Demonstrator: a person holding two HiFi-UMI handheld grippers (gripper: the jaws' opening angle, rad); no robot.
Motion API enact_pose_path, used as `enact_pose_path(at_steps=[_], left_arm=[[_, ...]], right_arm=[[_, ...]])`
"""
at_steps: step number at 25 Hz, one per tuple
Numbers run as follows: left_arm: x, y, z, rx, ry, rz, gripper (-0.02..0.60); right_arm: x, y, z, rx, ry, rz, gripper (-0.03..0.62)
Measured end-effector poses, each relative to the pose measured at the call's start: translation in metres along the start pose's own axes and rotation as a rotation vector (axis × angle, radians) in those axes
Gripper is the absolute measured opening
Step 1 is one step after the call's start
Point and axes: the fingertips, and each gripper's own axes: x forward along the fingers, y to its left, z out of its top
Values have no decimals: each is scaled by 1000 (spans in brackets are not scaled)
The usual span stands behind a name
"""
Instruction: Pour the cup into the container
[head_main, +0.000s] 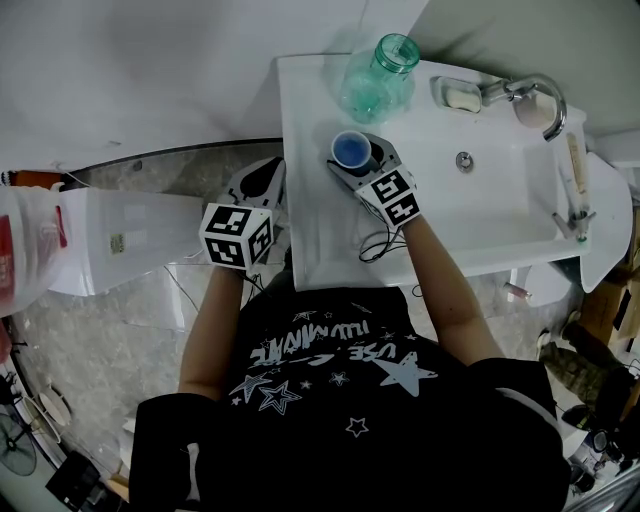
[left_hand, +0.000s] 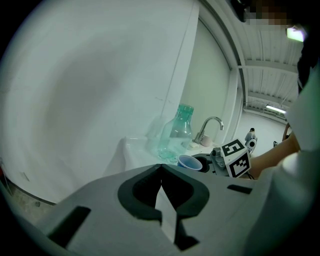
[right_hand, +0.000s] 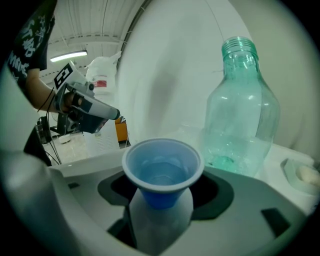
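Observation:
A blue plastic cup (head_main: 350, 150) (right_hand: 161, 167) with clear water in it stands upright on the white counter (head_main: 312, 235), between the jaws of my right gripper (head_main: 357, 156) (right_hand: 161, 200). White counter shows on both sides of the cup's base, so the jaws stand open around it. Just beyond the cup stands a clear green-tinted bottle (head_main: 378, 78) (right_hand: 241, 115), uncapped and nearly empty. My left gripper (head_main: 273, 172) (left_hand: 161, 167) hangs off the counter's left edge, its tips together and nothing in them. From there I see the cup (left_hand: 190, 162) and bottle (left_hand: 176, 134).
A sink basin (head_main: 500, 175) with a chrome faucet (head_main: 535, 92) lies right of the cup. A soap dish (head_main: 460, 97) sits at the back. A white plastic bag (head_main: 30, 245) hangs at the far left, over a stone-patterned floor (head_main: 100, 320).

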Motion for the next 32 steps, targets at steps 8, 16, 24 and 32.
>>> enact_pose_path(at_steps=[8, 16, 24, 32], left_arm=[[-4, 1, 0, 9, 2, -32, 11], [-9, -3, 0, 28, 6, -99, 11], [-7, -22, 3, 82, 10, -250, 11], [-17, -41, 4, 95, -3, -280, 11]], right_arm=[[-2, 3, -4, 20, 33, -14, 327], [-17, 5, -15, 53, 68, -98, 356], [-71, 1, -22, 137, 65, -314, 353], [-129, 9, 5, 186, -66, -443, 196]])
